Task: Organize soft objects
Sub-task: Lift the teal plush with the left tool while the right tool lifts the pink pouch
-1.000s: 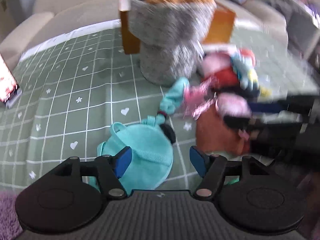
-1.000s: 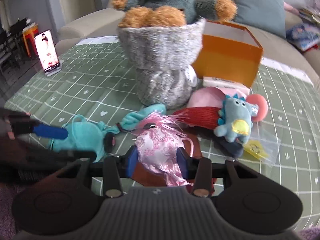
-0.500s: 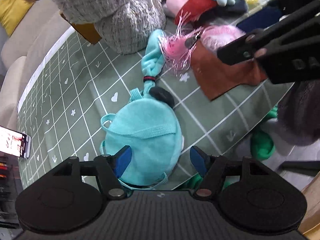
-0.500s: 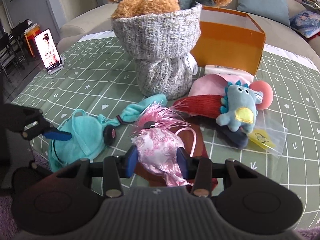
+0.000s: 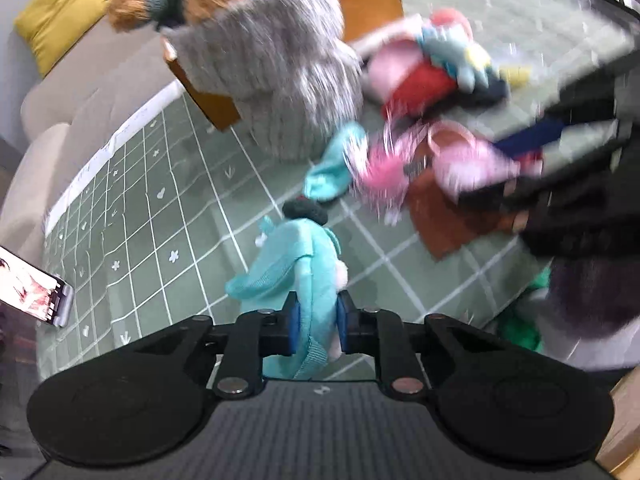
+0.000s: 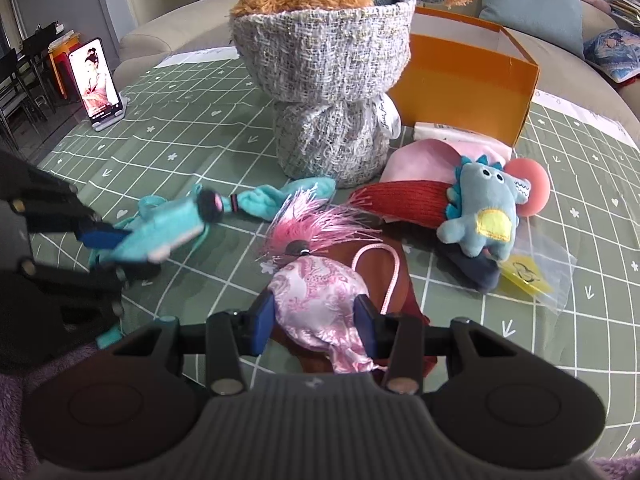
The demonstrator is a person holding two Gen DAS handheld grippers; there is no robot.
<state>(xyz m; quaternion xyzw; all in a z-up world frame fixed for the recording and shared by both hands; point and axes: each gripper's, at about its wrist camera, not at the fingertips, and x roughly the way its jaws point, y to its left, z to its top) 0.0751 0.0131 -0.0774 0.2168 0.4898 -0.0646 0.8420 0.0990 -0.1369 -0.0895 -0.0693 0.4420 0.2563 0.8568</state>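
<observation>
1. Your left gripper [image 5: 318, 330] has just been closing, and the teal pouch [image 5: 310, 268] is now pinched between its blue pads. Half a second ago the jaws stood wide with the pouch lying flat between them; now the pouch is squeezed narrow and stands on edge.

2. In the right wrist view, the same teal pouch [image 6: 160, 232] sits at about nine o'clock, its near end in the left gripper [image 6: 102, 240] and its knotted teal tail trailing toward the grey woven sack [image 6: 328, 92] at twelve o'clock.

3. Your right gripper [image 6: 316, 320] is clamped on the pink brocade pouch [image 6: 320, 300], just as it was a second ago. That pouch rests over a brown cloth [image 6: 404, 296] on the green checked tablecloth [image 6: 180, 132].

4. What this means: you likely have one soft thing secured in each hand, so both are ready to lift.

5. The orange box [image 6: 464, 76] at one o'clock, behind the sack, looks the probable place for them; the task does not name it, so treat that as a guess.

6. Still loose at two o'clock: the blue plush dinosaur [image 6: 484, 212], lying on a red knit piece [image 6: 400, 200].

7. Watch the pouch's tail and straps; they may drag across the pink tassel [image 6: 296, 228] as you lift.
</observation>
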